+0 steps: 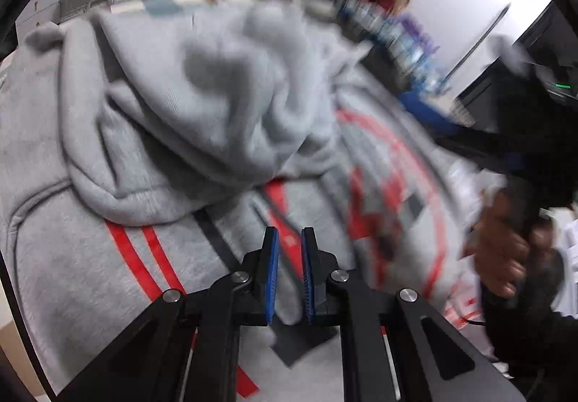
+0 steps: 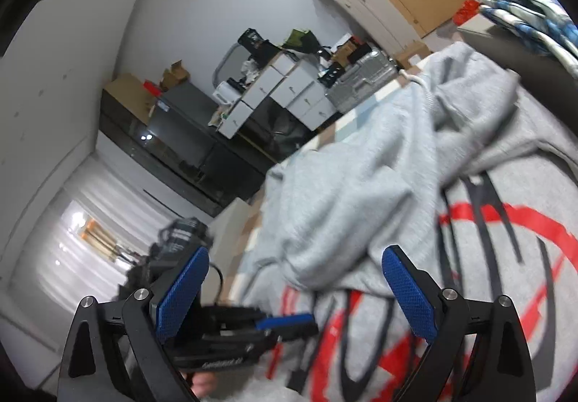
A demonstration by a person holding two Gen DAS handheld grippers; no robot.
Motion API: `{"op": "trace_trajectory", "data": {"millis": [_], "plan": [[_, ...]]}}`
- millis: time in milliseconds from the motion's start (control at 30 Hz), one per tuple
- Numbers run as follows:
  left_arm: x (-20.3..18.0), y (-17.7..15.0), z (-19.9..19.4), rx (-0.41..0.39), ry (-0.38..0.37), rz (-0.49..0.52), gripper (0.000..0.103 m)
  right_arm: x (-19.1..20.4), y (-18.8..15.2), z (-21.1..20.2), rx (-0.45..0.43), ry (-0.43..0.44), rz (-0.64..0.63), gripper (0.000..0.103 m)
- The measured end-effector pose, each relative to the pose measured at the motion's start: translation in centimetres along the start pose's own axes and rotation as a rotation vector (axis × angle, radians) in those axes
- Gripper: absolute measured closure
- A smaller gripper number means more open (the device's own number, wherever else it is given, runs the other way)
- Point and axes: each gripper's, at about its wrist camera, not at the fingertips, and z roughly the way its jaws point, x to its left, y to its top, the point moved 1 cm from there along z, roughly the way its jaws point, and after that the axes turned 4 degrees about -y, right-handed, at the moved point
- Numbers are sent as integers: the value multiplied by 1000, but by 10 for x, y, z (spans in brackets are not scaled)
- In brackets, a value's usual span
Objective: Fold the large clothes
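Checked tabletop [image 2: 365, 113]: hoodie [image 1: 180, 106] under tongs [image 1: 289, 239]

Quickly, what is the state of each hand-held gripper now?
Left hand-held gripper: closed, nothing seen between the pads.
Right hand-held gripper: open, holding nothing.

The right gripper [image 2: 294, 266] stood with its jaws wide apart and nothing between them. Just beyond them lay the grey hoodie [image 2: 379, 163], red-and-black print right of the jaws. The left gripper [image 2: 285, 322] reached across below them.
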Motion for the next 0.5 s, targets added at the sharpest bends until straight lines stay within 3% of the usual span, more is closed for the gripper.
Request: {"op": "trace_trajectory", "data": {"millis": [133, 267, 300, 400, 500], "plan": [[-5, 2, -39, -139, -39, 20, 96, 16, 32, 29, 82, 126, 59, 0], [1, 0, -50, -199, -34, 11, 96, 13, 47, 98, 302, 209, 191, 0], [3, -1, -49, -201, -29, 9, 96, 7, 45, 113, 351, 185, 221, 0], [14, -3, -50, -207, -27, -9, 95, -33, 29, 149, 476, 8, 326, 0], [25, 3, -48, -207, -24, -28, 95, -67, 24, 157, 504, 53, 428, 11]]}}
